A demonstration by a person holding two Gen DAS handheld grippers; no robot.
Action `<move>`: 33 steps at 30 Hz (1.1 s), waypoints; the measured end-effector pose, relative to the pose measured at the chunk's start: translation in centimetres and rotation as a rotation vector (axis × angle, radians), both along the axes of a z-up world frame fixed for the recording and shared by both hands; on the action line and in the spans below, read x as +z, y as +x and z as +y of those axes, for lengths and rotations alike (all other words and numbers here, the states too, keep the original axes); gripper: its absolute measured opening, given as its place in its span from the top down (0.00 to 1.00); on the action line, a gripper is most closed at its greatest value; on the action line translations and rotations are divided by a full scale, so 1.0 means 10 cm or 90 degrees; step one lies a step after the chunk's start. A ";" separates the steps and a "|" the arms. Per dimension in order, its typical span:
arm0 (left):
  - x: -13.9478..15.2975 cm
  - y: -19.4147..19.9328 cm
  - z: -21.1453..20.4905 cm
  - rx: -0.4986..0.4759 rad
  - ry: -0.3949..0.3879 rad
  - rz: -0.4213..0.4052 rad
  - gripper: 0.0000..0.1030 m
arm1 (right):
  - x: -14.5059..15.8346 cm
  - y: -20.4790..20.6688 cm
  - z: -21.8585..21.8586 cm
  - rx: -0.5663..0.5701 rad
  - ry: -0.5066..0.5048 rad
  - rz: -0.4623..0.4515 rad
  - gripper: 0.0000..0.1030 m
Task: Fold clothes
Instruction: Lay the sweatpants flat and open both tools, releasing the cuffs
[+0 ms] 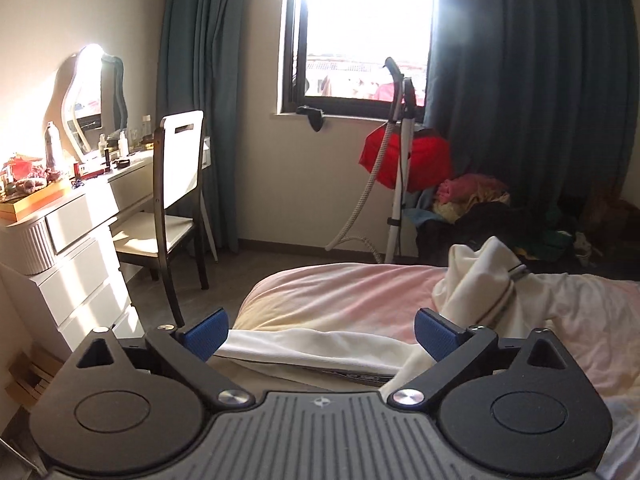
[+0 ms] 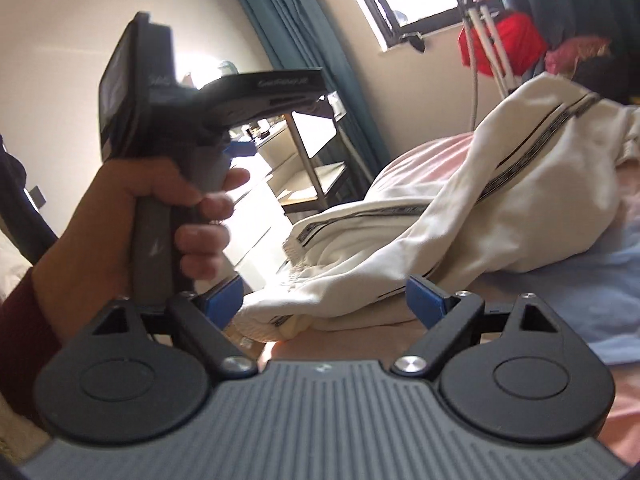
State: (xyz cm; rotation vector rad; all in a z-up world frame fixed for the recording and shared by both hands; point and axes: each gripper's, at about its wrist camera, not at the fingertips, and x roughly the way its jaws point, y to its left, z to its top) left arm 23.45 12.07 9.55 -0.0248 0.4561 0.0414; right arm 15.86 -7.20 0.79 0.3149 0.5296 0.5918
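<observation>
We've got both grippers spread wide, nothing pinched. Left gripper [image 1: 322, 334]: blue pads [image 1: 206, 338] far apart, white trousers [image 1: 320, 350] lying loose across the gap below them, cloth close to the right pad but we can't tell if it touches; no squeeze visible. It points slightly down over the near edge of the bed [image 1: 340, 296]. Right gripper [image 2: 324, 304]: also splayed, pads [image 2: 224, 300] clear of the cloth, trousers [image 2: 460, 216] bunched just ahead of it on the bed [image 2: 560, 380]. That view is rolled, the room leans. In it we see the left hand [image 2: 132, 216] wrapped around the left gripper's handle, fingers curled on the grip, dark red sleeve [image 2: 24, 320] at the wrist, the unit held upright to the left of the trousers. The trousers lie in a heap on the pink bedding, side stripe showing, one end raised in a peak towards the window [image 1: 360, 32], the other trailing to the near edge.
</observation>
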 end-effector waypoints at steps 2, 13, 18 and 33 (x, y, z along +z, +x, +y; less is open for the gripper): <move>0.01 -0.35 -0.20 -0.016 0.003 -0.017 0.00 | 0.11 -0.27 -0.29 -0.029 -0.032 -0.039 0.13; -0.58 -1.68 -1.06 -0.029 -0.050 -0.074 0.00 | -0.01 -0.83 -1.27 -0.197 -0.093 -0.166 0.13; -0.88 -1.92 -1.37 -0.075 0.006 -0.098 0.00 | -0.24 -0.89 -1.56 -0.215 -0.095 -0.176 0.13; -1.50 -0.47 -1.38 -0.113 -0.003 0.075 0.02 | -0.53 -0.80 -2.04 -0.287 -0.087 -0.098 0.13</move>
